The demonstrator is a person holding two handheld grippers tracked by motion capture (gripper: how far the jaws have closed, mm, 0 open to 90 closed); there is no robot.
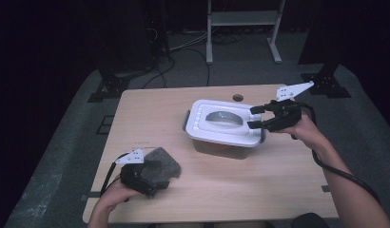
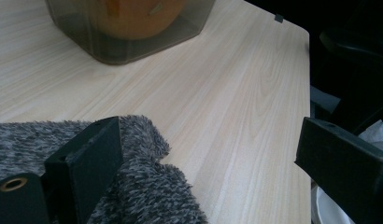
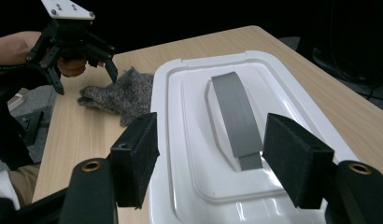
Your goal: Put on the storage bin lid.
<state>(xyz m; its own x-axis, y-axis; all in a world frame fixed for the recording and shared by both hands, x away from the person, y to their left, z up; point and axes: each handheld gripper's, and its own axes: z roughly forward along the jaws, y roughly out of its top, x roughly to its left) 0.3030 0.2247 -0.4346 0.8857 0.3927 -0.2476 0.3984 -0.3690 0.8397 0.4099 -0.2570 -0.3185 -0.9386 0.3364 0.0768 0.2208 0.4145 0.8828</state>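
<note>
A clear plastic box with a white lid and a grey handle stands on the wooden table, right of centre. My right gripper is open at the lid's right end. Its jaws flank the near end of the handle above the lid, with neither touching it. A grey fuzzy glove lies at the front left. Over the glove my left gripper hangs open, one jaw above the fabric, the other above bare wood. Something orange shows through the box wall.
A small round hole sits in the table near its far edge. Behind the table stand a white metal frame and dark stand feet on the grey floor. The table's right edge lies close to the left gripper's far jaw.
</note>
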